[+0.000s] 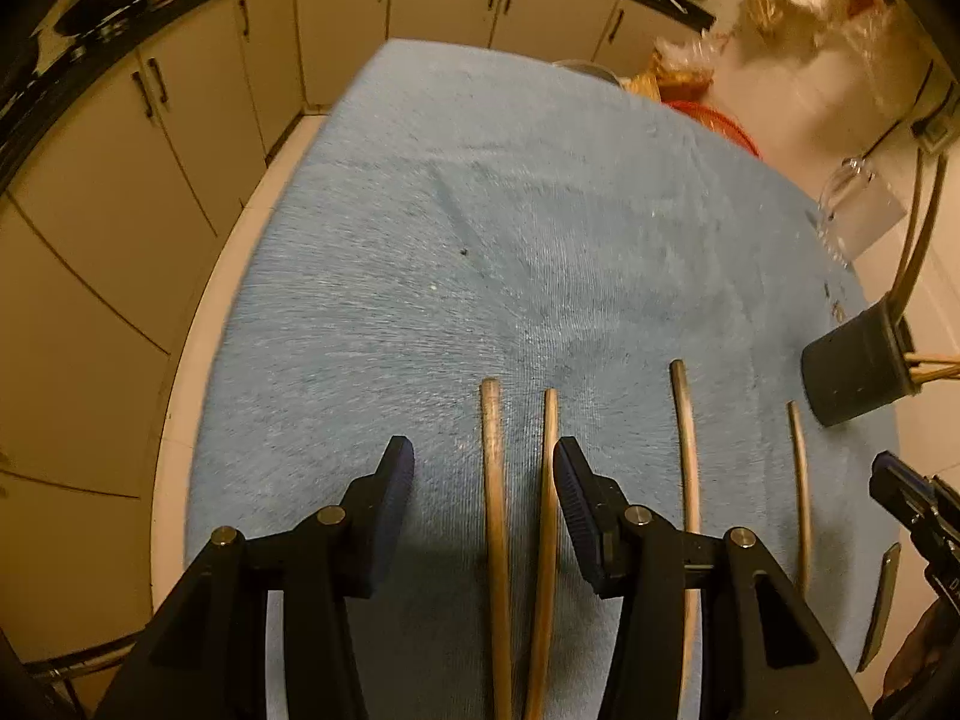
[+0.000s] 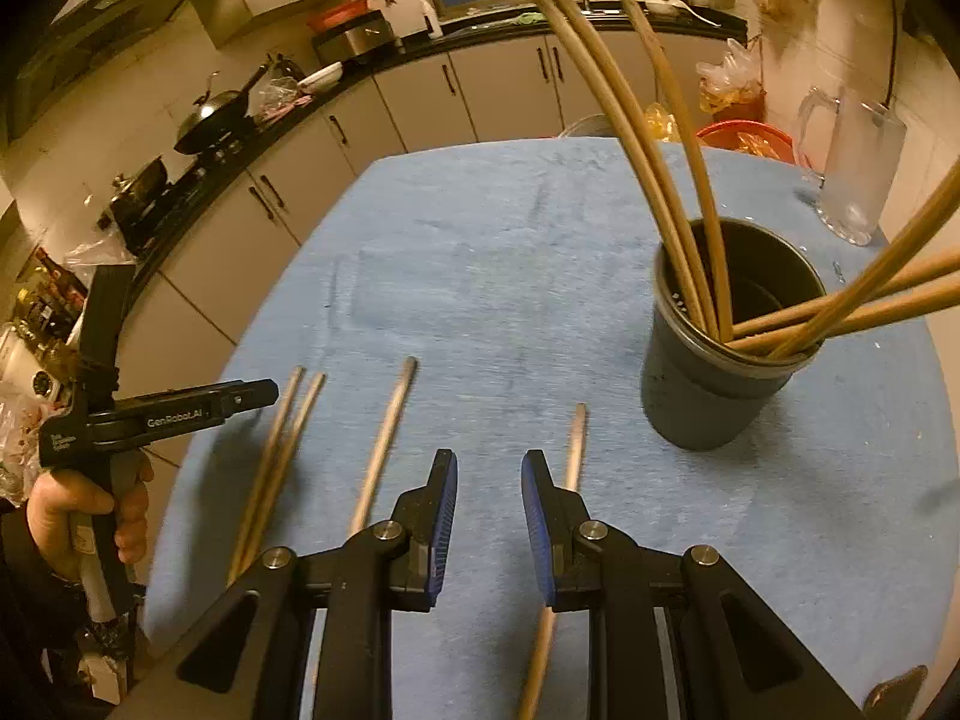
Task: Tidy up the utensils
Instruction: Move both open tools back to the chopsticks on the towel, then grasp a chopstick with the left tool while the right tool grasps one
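Kitchen bg, cabinets + dark counter w/ wok; work surface is a table w/ blue cloth (image 2: 510, 276). Four loose chopsticks lie on the cloth, roughly parallel, pointing away from the cams: a pair (image 1: 522, 510) close together, a third (image 1: 687, 450) apart to its right, a fourth (image 2: 573, 450) nearest the dark holder cup (image 2: 720, 360). Cup stands upright on the cloth, already has approx six chopsticks leaning out in two bunches, so prob the sort target. Glass pitcher (image 2: 852, 168) behind it, not involved.

Left gripper (image 1: 483, 504): fingers apart, empty, low over the cloth w/ the pair sitting between them; right finger looks just beside/over one stick, can't tell if touching. Reads as lined up to pinch the pair.

Right gripper (image 2: 489, 516): fingers apart, empty. Fourth stick runs just under/beside its right finger, not between the fingers, so no grasp set up there yet.

Est. progress: more than half, four sticks left. Risk: round sticks roll on cloth, pair may split when closing.
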